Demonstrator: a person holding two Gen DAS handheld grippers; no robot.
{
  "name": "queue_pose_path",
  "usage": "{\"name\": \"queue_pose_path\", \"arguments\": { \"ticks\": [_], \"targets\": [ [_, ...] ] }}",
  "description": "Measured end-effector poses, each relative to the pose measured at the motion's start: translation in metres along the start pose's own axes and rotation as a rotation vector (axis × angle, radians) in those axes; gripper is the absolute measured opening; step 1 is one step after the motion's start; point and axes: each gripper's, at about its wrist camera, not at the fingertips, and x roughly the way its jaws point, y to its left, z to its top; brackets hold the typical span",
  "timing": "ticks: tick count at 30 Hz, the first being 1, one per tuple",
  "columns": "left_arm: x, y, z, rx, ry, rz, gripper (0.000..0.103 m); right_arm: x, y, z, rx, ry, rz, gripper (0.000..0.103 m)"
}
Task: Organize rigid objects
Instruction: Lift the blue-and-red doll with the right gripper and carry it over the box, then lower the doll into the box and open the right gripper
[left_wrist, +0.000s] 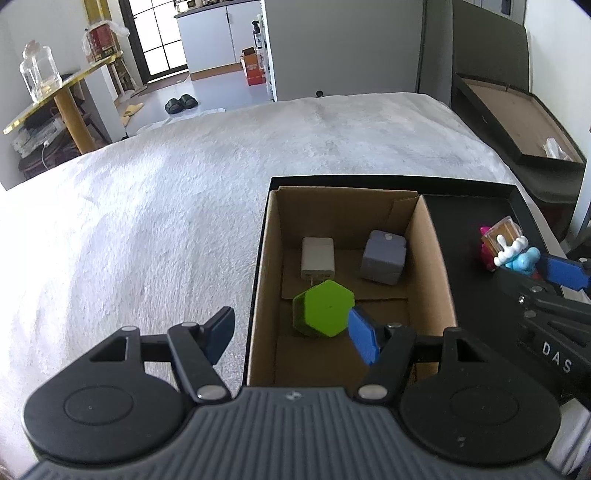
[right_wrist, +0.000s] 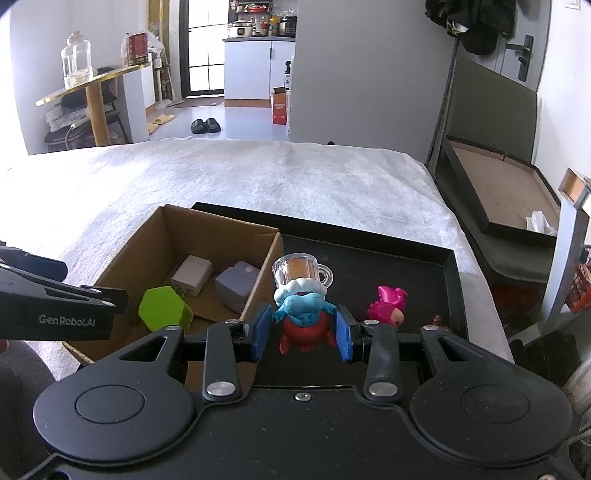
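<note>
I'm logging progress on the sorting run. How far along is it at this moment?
Done: green hexagonal block, white charger and grey cube lie in the cardboard box. In hand: right gripper, open, brackets the blue figurine. Left: pink figurine on the black tray.

This is a lived-in home, a small apartment. A bed (right_wrist: 258, 177) under a pale fuzzy blanket fills the foreground, with a dark padded headboard (right_wrist: 491, 110) against the wall. Black slippers (right_wrist: 205, 125) lie on the floor beyond it. White kitchen cabinets (right_wrist: 255, 70) carry pots and bottles, next to a glazed door (right_wrist: 203, 48). A gold-topped side table (right_wrist: 92, 79) bears a glass jar (right_wrist: 76, 59).
</note>
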Motion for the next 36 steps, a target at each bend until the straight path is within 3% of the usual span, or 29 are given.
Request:
{"name": "queue_pose_path", "arguments": {
  "ticks": [14, 16, 21, 36],
  "targets": [
    [0.021, 0.027, -0.01, -0.092, 0.036, -0.077, 0.062, 0.018, 0.04, 0.01, -0.083, 0.04, 0.009, 0.037],
    [0.023, 0.029, -0.011, -0.099, 0.029, -0.086, 0.058, 0.022, 0.045, 0.011, -0.095, 0.049, 0.008, 0.037],
    [0.033, 0.032, -0.013, -0.124, 0.039, -0.101, 0.035, 0.028, 0.057, 0.011, -0.134, 0.07, 0.002, 0.037],
    [0.048, 0.044, -0.016, -0.154, 0.046, -0.1, 0.015, 0.046, 0.075, 0.019, -0.206, 0.101, -0.013, 0.037]
  ]
}}
